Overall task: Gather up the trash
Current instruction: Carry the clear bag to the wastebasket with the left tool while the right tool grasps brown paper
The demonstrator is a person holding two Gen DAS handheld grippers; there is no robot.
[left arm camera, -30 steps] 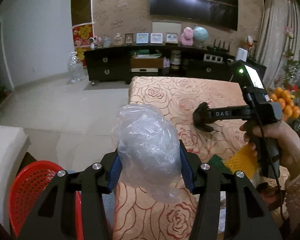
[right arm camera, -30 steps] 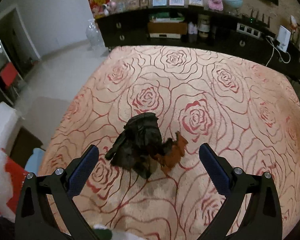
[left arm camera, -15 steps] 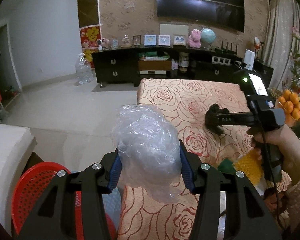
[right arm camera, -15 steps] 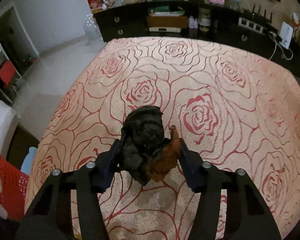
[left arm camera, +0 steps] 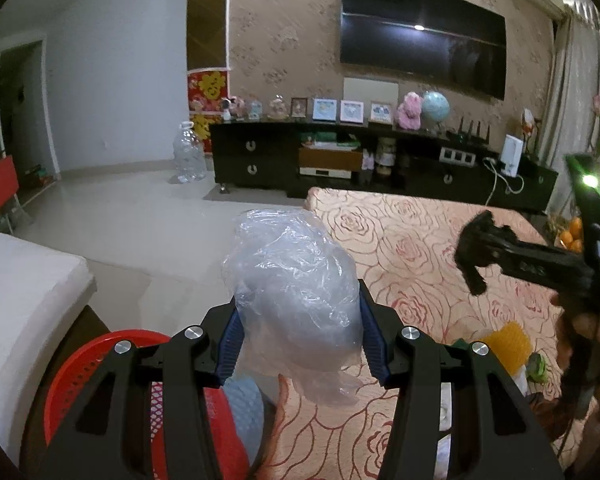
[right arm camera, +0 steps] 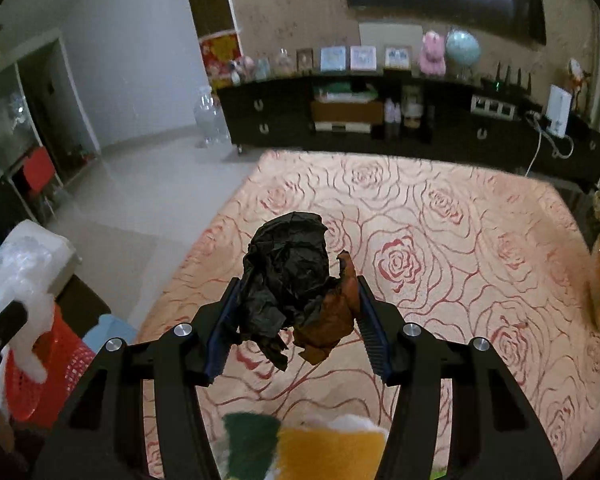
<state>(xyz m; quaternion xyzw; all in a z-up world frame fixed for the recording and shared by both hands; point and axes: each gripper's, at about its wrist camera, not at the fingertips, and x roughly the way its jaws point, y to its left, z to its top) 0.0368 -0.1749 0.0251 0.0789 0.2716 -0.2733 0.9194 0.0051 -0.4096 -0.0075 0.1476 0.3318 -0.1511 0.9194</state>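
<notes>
My left gripper is shut on a crumpled clear plastic bag, held above the table's left edge near the red mesh basket. My right gripper is shut on a wad of black and brown crumpled paper, lifted off the rose-patterned tablecloth. The right gripper also shows at the right of the left wrist view, with the black wad at its tip. The basket shows at lower left in the right wrist view, with the left gripper and its bag above it.
A yellow and green sponge lies at the table's near edge. Oranges sit at the far right. A white sofa arm stands left of the basket. A dark TV cabinet and a water jug stand beyond.
My right gripper closed on the black and brown paper wad and lifted it off the cloth. My left gripper kept its bag and drifted left toward the basket.
</notes>
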